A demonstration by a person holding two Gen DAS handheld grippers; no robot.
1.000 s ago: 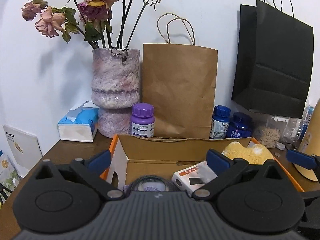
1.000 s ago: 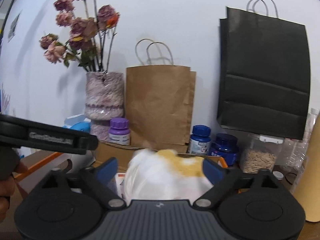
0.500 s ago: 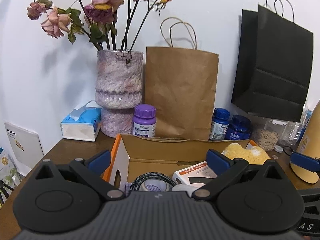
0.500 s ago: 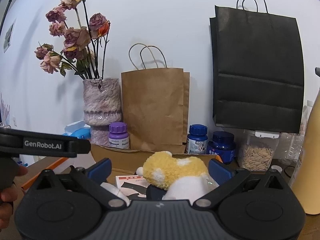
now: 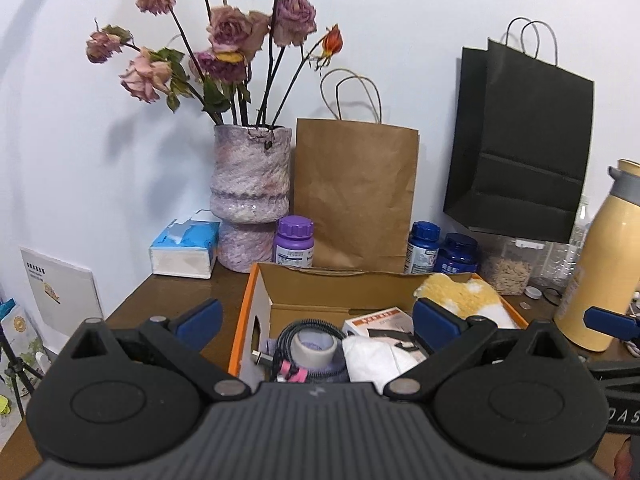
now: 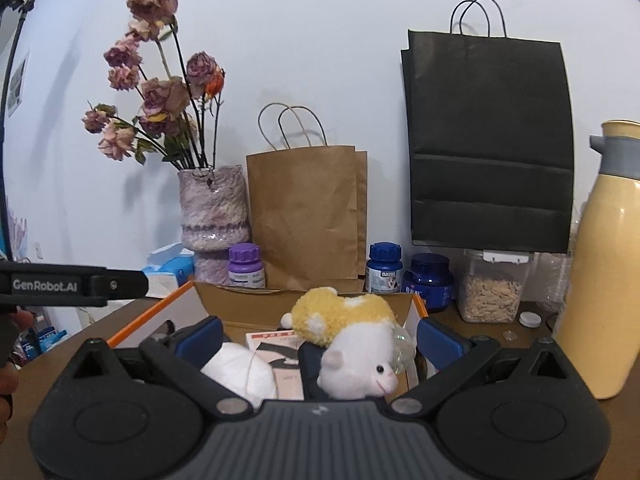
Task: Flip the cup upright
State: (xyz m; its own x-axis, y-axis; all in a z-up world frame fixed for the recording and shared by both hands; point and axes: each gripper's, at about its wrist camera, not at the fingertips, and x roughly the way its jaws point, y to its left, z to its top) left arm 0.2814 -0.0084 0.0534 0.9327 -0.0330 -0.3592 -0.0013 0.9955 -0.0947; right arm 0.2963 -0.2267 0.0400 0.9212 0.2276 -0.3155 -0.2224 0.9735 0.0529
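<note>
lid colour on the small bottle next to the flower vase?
Purple. The small bottle's ribbed screw lid is purple, beside the mottled pink-white ceramic vase; clearest in the left wrist view.

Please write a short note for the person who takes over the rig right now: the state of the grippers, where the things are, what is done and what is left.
Left gripper: open, empty, above the open box.
Right gripper: open, empty, above the same box, over the plush toy.
Cup: no cup can be made out in either view. In the box lie a tape roll, a cable, a small carton and something white.
Done: nothing of the flip shows.
Left: find the cup, grip it, set it upright.
</note>
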